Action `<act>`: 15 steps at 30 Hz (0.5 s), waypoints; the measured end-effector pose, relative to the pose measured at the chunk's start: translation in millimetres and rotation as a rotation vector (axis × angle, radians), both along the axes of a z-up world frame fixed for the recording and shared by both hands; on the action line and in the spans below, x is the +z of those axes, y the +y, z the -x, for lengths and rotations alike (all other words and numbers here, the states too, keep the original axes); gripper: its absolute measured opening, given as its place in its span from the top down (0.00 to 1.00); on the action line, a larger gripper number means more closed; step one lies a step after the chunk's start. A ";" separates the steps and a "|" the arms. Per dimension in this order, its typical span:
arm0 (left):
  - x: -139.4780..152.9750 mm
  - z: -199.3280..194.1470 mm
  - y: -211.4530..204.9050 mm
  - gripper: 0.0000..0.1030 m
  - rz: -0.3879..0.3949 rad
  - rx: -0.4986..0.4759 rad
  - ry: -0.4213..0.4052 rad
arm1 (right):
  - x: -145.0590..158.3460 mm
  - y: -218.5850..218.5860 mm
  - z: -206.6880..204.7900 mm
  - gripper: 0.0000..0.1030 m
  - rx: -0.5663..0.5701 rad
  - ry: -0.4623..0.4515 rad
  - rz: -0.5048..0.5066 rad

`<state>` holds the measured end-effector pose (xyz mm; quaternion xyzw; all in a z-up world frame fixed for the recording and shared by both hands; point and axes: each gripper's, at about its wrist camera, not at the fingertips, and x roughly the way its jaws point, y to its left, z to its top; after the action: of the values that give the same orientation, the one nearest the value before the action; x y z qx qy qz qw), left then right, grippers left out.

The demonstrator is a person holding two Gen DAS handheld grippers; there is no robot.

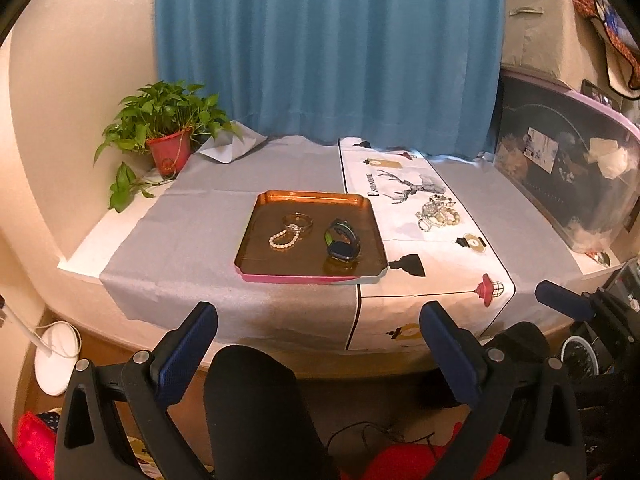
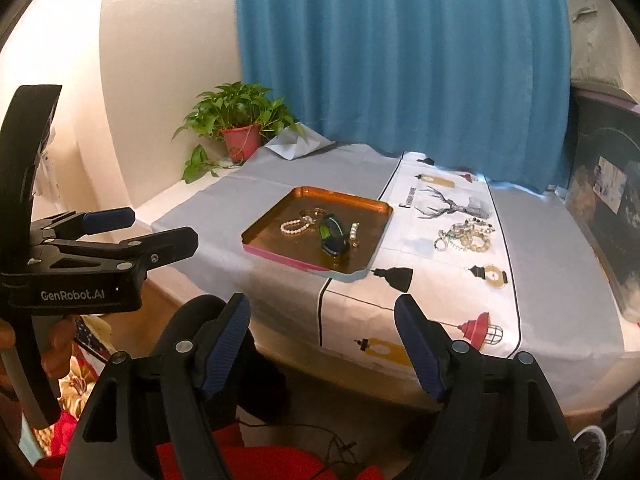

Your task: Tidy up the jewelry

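Glossy metal tray; matt grey cloth; pearl bracelet.

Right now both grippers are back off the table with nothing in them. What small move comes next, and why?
Probably send the open right gripper forward to the bead pile on the white runner. That pile lies outside the tray, which already holds a pearl bracelet and watch.

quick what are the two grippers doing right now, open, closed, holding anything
Left gripper: jaws open, nothing between them, back from the table's edge.
Right gripper: jaws open, nothing between them, also short of the tray.
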<state>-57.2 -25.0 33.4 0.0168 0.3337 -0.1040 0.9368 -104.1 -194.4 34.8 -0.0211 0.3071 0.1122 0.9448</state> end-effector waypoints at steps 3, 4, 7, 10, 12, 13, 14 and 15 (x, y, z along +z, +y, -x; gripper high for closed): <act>-1.5 -0.4 0.0 0.02 0.002 -0.001 0.005 | -2.6 -0.6 -1.5 0.27 0.005 0.010 -0.008; -1.6 -0.7 -0.5 0.02 0.001 0.000 0.006 | -3.5 -0.3 -2.1 0.27 0.007 0.013 -0.007; -1.6 -0.4 -0.7 0.02 0.001 0.000 0.001 | -4.8 -1.3 -2.6 0.27 0.008 0.017 -0.004; -2.9 -1.9 -1.3 0.02 0.002 -0.005 0.004 | -5.0 -1.2 -2.6 0.27 0.006 0.015 -0.006; -4.6 -3.2 -1.6 0.02 0.003 -0.007 0.007 | -5.3 -1.9 -3.1 0.27 0.008 0.018 -0.005; -5.3 -4.4 -1.9 0.02 0.001 -0.009 0.008 | -5.3 -2.4 -2.9 0.27 0.009 0.019 -0.005; -6.5 -5.0 -2.0 0.02 -0.001 -0.009 0.010 | -5.6 -2.9 -2.8 0.27 0.010 0.020 -0.007; -7.9 -6.0 -1.7 0.02 -0.003 -0.009 0.012 | -5.5 -2.6 -3.9 0.27 0.010 0.021 -0.006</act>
<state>-51.3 -26.7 25.5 0.0191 0.3395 -0.1078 0.9342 -100.2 -196.9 29.3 -0.0189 0.3166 0.1180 0.9410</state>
